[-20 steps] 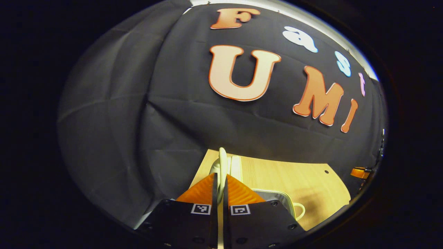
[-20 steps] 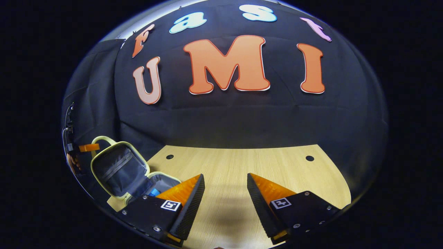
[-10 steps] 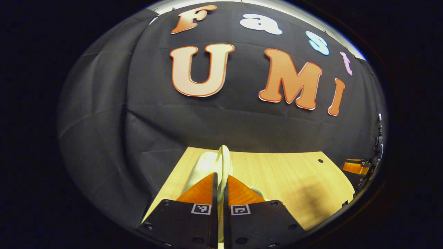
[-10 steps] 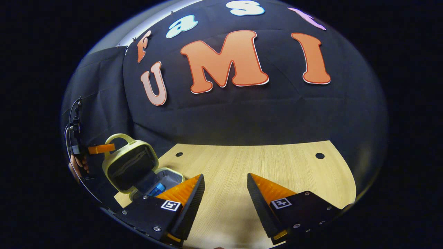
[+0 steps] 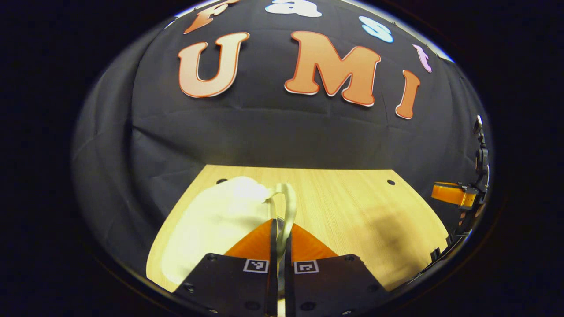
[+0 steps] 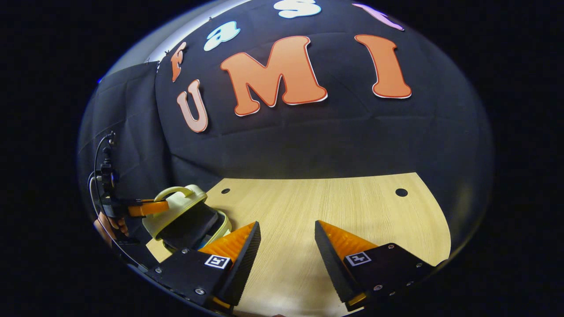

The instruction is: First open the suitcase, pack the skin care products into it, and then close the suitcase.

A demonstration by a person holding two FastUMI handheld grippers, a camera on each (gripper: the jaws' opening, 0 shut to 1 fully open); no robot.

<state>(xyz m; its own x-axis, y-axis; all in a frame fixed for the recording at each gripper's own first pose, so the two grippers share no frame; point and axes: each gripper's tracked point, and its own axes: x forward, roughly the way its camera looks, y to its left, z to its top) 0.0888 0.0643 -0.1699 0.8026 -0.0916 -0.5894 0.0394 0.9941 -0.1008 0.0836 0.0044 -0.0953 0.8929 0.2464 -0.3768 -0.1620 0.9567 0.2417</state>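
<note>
A: Left gripper view, status check. What is between the fingers of the left gripper (image 5: pixel 279 229)?

B: The pale carry handle (image 5: pixel 288 207) of the suitcase (image 5: pixel 216 220). Both fingers are pressed together on it, with the loop rising out of the gap and curving away from the camera.

A: Position of the suitcase lid?

B: Its pale outer shell lies to the left of the fingers, spreading over the near left part of the wooden table (image 5: pixel 352 207). Glare washes out the surface, so the hinge line cannot be told from here.

A: Confirm from the right gripper view.

B: The suitcase (image 6: pixel 187 215) sits at the near left corner of the table (image 6: pixel 317 207). The lid is tilted low over the base, with a dark gap left between them; it appears not fully seated. A small blue item, probably a skin care product (image 6: pixel 202 243), shows faintly in that gap. The left gripper (image 6: pixel 147 208) reaches in from the left at the handle (image 6: pixel 174 191), with a hand (image 6: pixel 110 224) behind it.

A: State of the right gripper (image 6: pixel 286 233)?

B: Fingers spread wide, nothing between them, held above bare table well to the right of the suitcase. It also shows at the far right edge of the left gripper view (image 5: pixel 454 193).
</note>
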